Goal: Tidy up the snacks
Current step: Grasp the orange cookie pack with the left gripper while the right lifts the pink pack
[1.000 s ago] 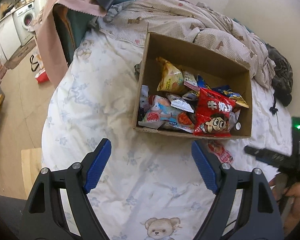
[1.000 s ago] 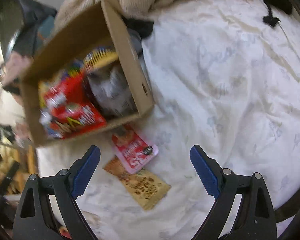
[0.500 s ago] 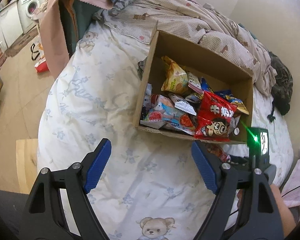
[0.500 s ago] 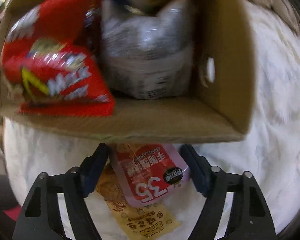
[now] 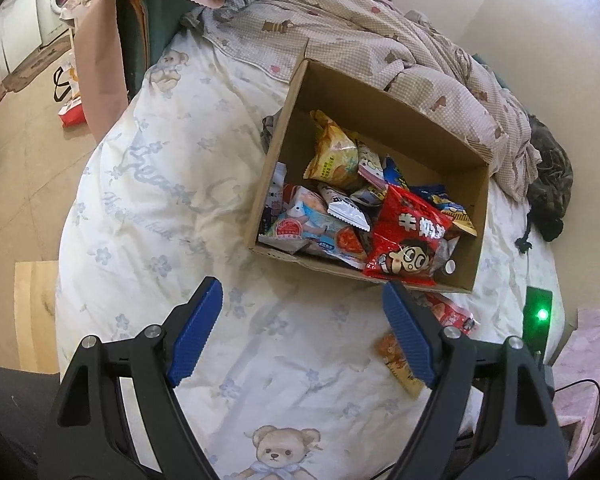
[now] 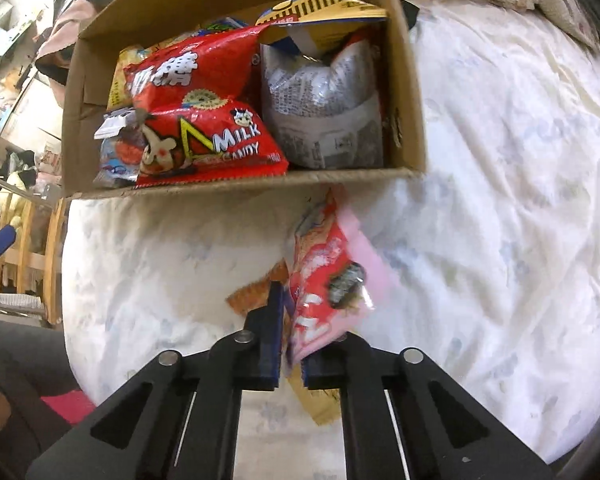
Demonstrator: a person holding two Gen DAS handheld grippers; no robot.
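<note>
We closed the right gripper (image 6: pixel 290 360) on the pink-and-red foil snack packet (image 6: pixel 324 280), lying just before the open brown cardboard box (image 6: pixel 240 186), for transfer inside. The left gripper (image 5: pixel 304 328) hung spread and empty, keeping the box approach clear.

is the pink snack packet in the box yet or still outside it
Outside. The pink snack packet sits pinched in the shut right tool, in front of the cardboard box, above the bedsheet.

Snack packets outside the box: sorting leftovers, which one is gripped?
The pink-and-red packet, pinched in the right gripper; the orange packet lies loose on the bedsheet.
</note>
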